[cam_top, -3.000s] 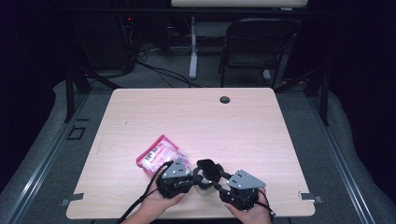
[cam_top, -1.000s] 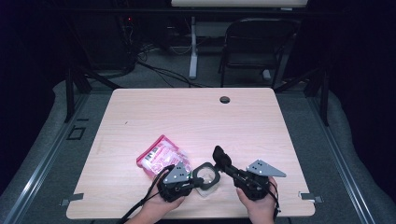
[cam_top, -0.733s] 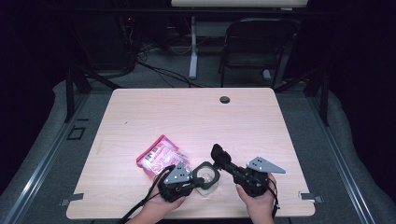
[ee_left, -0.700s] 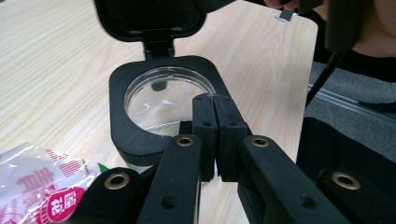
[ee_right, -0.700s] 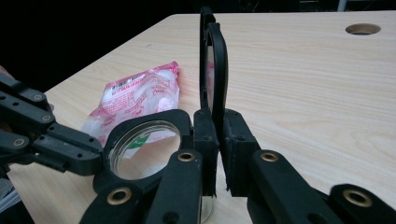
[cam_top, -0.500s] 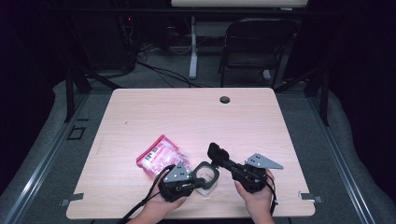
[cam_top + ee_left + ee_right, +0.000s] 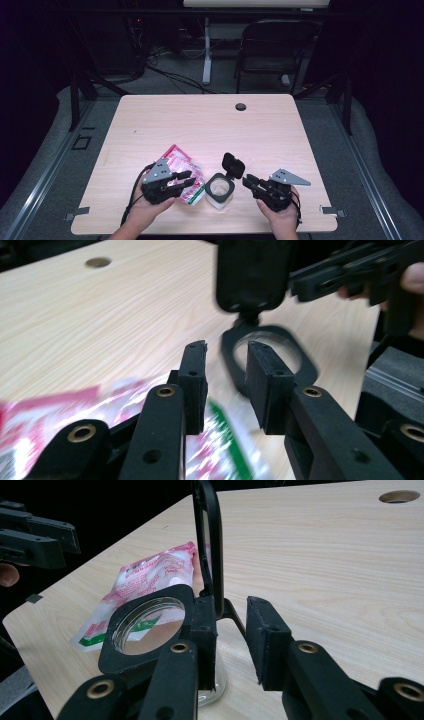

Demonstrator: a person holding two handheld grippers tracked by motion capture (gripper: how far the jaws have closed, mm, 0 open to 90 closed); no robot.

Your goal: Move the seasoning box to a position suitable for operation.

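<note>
The clear container with a black collar stands upright on the wooden table near its front edge, at 6 o'clock from the round cable hole. Its black flip lid is hinged open and stands upright at the container's 1 o'clock side. In the right gripper view the open mouth shows as a clear ring inside the black collar, and the lid rises edge-on behind it.

The left gripper is at 9 o'clock from the container, over the pink and white food pouch. Its jaws have just been opening; they stand partly apart with nothing between them. In the left gripper view the container lies just beyond the jaw tips.

The right gripper is at 3 o'clock from the container, close beside it. Its jaws have just been opening; they stand partly apart and grip nothing. In the right gripper view one jaw lies against the collar near the hinge; contact cannot be confirmed.

The pouch lies flat, touching the container's 9 o'clock side.
</note>
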